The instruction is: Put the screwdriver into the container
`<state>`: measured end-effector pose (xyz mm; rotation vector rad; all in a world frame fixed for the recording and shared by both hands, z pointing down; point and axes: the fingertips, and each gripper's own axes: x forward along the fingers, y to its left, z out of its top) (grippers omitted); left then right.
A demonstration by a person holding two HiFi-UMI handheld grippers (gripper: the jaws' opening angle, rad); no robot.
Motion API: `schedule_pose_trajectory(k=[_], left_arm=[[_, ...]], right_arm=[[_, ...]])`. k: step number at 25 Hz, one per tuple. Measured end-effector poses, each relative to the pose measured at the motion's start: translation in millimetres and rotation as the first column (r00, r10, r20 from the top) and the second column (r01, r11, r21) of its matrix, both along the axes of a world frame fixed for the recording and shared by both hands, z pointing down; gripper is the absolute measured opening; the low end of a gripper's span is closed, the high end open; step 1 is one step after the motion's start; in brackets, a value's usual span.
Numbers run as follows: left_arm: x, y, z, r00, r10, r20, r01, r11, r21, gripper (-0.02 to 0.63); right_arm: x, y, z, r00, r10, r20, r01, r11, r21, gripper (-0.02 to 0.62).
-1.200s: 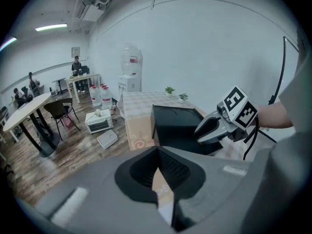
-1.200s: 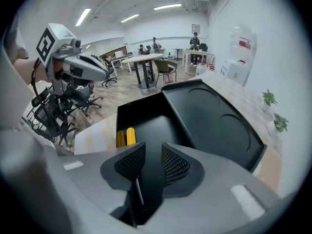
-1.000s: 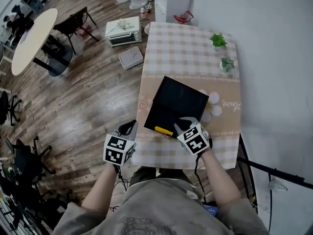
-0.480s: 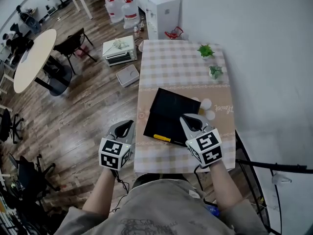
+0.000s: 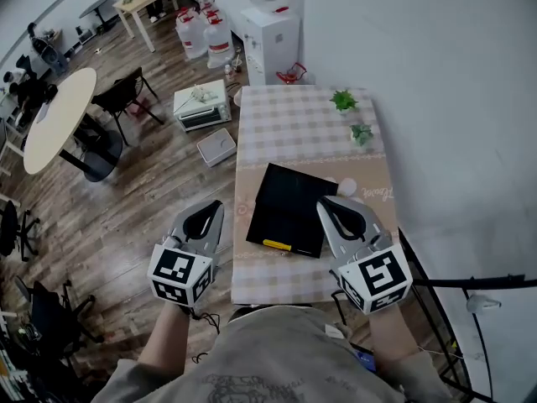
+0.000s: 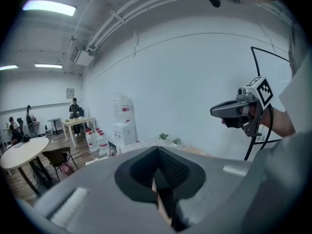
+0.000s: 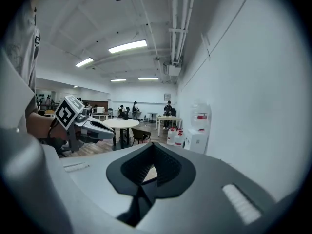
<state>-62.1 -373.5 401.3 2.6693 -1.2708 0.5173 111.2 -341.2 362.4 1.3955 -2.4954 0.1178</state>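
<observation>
**A:** How is the light over the bench [image 5: 295,124]?

**B:** Bright, even and cool white, with no hard shadows on it. The container [image 5: 289,204] on the bench reads as flat black with little inner detail.

**A:** Where does the light come from?

**B:** From ceiling strip lights [image 7: 127,46], high above bench level. One [image 6: 48,7] glares in the left gripper view.

**A:** Any distortion?

**B:** It is strong. In the head view the floor left of the bench bows outward. Both gripper views are fisheye circles with black corners.

**A:** And the focus?

**B:** The left hand-held gripper [image 6: 158,152] and the right hand-held gripper [image 7: 153,147] sit close to their lenses, so their grey bodies are soft. The room behind them is sharper.
</observation>
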Motion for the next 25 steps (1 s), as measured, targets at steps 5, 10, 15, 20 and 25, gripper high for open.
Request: schedule_pose_trajectory(k=[5,10,15,20,25], left_arm=[[4,5,-49,0.999,0.029,-0.031,-0.026,0.994,0.109,0.000],[10,9,-81,0.994,0.054,-0.098,-0.040,0.989,0.144,0.000],[11,16,-103,0.991,0.064,-0.117,-0.043,0.983,0.180,0.000],[12,17,-103,0.991,0.070,-0.114,-0.049,0.982,0.183,0.000],[12,21,-105,0.993,0.074,-0.094,-0.055,0.980,0.189,0.000]], right_arm=[[6,16,-43,0.998,0.023,0.066,-0.029,0.995,0.096,0.028],[16,35,-75,0.983,0.038,0.180,-0.068,0.985,0.159,0.028],[25,46,-80,0.974,0.063,0.218,-0.100,0.982,0.162,0.027],[30,46,-74,0.975,0.085,0.208,-0.117,0.982,0.148,0.026],[31,45,-75,0.981,0.088,0.173,-0.116,0.980,0.159,0.026]])
